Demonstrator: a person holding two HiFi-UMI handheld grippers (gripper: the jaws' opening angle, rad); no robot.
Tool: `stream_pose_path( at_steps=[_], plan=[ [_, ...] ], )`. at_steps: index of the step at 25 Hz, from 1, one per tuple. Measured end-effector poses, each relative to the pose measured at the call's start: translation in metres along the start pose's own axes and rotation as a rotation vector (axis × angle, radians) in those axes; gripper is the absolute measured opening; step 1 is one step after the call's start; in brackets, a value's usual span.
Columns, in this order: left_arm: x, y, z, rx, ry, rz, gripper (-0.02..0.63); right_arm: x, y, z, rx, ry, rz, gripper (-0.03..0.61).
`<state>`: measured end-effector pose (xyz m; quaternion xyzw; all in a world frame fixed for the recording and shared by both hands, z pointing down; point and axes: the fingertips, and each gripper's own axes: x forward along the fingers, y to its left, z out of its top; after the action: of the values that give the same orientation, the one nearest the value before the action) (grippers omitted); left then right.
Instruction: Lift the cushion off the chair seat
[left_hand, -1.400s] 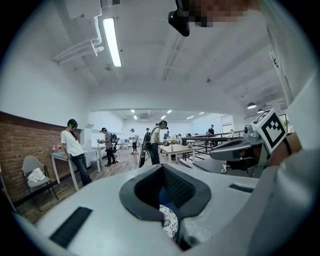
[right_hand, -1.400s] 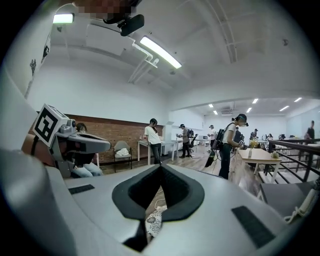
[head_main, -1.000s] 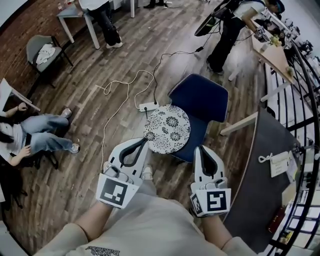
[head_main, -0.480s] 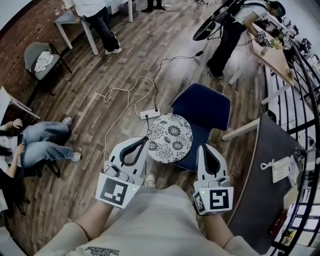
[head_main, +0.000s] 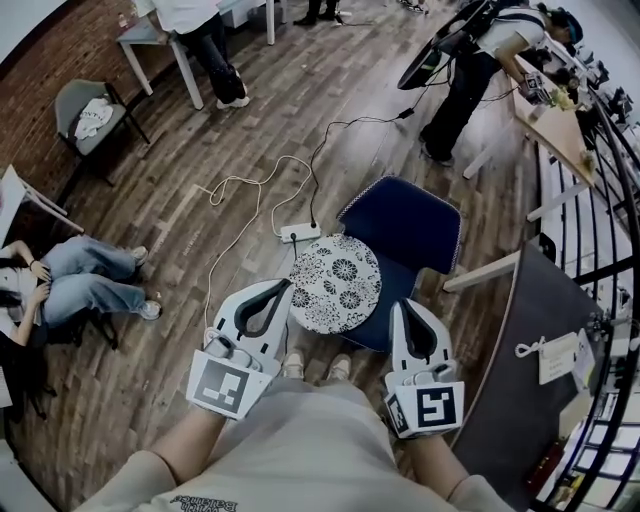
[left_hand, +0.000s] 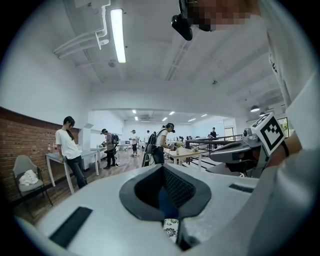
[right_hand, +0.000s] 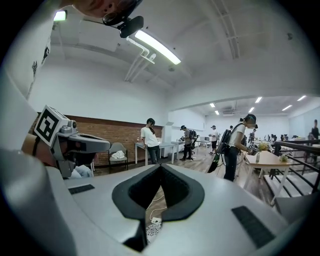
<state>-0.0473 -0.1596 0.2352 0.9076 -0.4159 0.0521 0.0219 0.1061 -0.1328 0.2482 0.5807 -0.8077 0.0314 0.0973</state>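
Cushion (head_main: 335, 284), round and flower-patterned, lies on the near-left part of the blue chair seat (head_main: 405, 235), and its left rim seems to reach past the seat's edge. It sits just far of both tongs and between them. The left gripper (head_main: 283, 290) has its tip just beside the cushion's left rim. The right gripper (head_main: 408, 306) stands off the cushion's near-right side, a little apart from it. Both point away from the person, nearly level, so they probably ride above the cushion; how high I cannot tell. Each pair of jaws is pressed together with nothing between. Being round, the cushion offers no long axis to line up on. I judge the left gripper the nearer, and either must spread its jaws before taking the rim.
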Motion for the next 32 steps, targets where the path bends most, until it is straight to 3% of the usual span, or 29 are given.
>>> stream_pose_path(
  at_steps=[4, 13, 19, 25, 28, 32],
  plan=[
    [0.008, -0.008, -0.015, -0.026, 0.036, -0.036, 0.005, 0.005, -0.007, -0.015, 0.026, 0.03, 0.022, 0.002],
    [0.037, 0.019, -0.085, -0.067, 0.116, 0.014, 0.005, 0.035, -0.041, -0.089, 0.068, 0.14, -0.03, 0.002],
    [0.064, 0.069, -0.189, -0.212, 0.216, 0.045, 0.011, 0.072, -0.066, -0.168, 0.102, 0.26, -0.037, 0.003],
    [0.101, 0.096, -0.31, -0.343, 0.341, -0.016, 0.085, 0.12, -0.093, -0.251, 0.131, 0.343, -0.057, 0.006],
    [0.116, 0.102, -0.369, -0.419, 0.374, -0.038, 0.1, 0.138, -0.102, -0.298, 0.184, 0.395, -0.069, 0.107],
    [0.124, 0.115, -0.446, -0.516, 0.413, -0.004, 0.101, 0.157, -0.109, -0.363, 0.192, 0.454, -0.074, 0.123]
  ],
)
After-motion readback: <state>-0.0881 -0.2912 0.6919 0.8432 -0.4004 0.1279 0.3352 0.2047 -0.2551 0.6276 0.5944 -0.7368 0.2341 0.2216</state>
